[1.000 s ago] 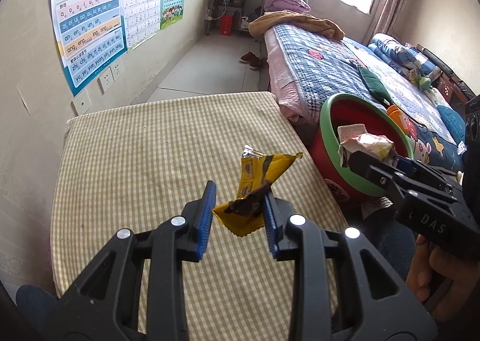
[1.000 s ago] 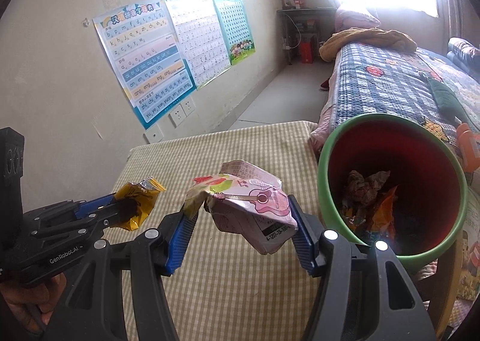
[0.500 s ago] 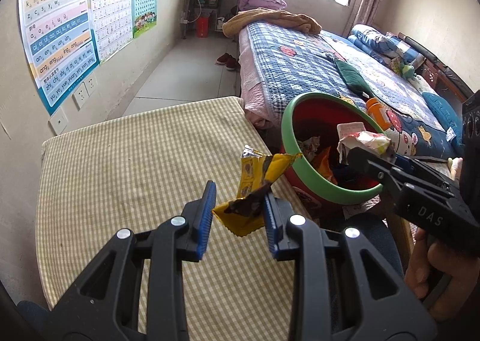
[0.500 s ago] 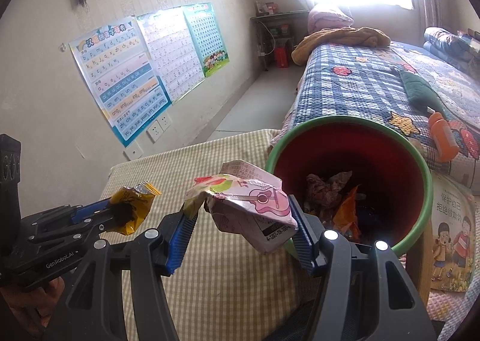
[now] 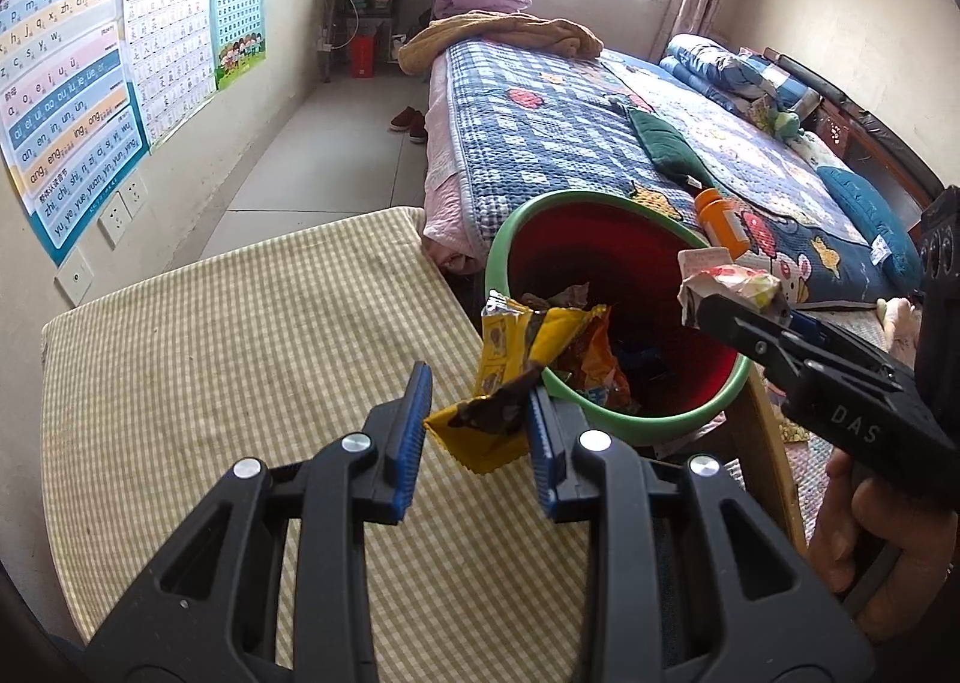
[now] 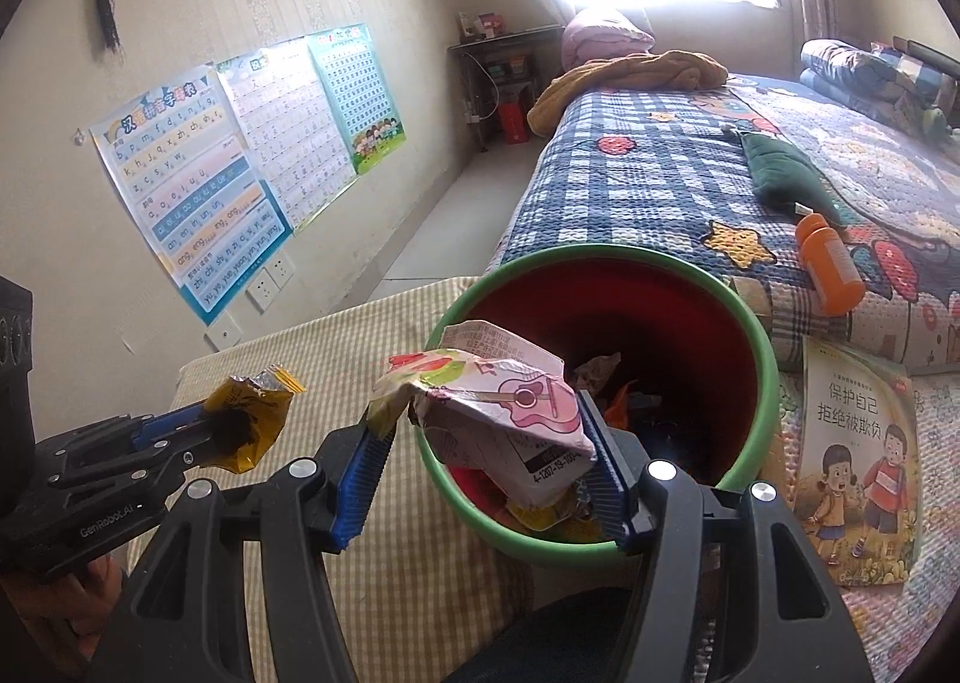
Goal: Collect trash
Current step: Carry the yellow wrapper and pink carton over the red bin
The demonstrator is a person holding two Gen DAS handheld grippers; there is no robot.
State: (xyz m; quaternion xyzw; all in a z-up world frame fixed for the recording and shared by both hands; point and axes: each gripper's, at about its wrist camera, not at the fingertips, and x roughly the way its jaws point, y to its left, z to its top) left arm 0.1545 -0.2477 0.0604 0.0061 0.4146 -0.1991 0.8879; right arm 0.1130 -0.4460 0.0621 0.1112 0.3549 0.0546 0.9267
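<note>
The right wrist view showed the green-rimmed red bin [image 6: 753, 335] beside the checked tabletop [image 6: 336, 335], with crumpled wrappers already lying at its bottom, so part of the collecting was judged done. No loose trash was seen on the visible part of the tabletop. Two pieces were left to be dropped. A crumpled pink-and-white packet [image 6: 498, 413] was pinched in the right claw [image 6: 483, 482] over the near rim of the bin. A yellow wrapper [image 5: 510, 371] was pinched in the left claw [image 5: 474, 446], held above the tabletop's edge just short of the rim.

On the wall poster [image 6: 192, 191], pinyin letters such as "b p m f" and "ang eng ing ong" could be read. A children's book [image 6: 858, 467] by the bin bore the title "保护自己 拒绝被欺负". "GenRobot.AI" was printed on the left claw's body, "DAS" on the right's. A guitar picture and part of a number, "4-1207-19", were made out on the packet.
</note>
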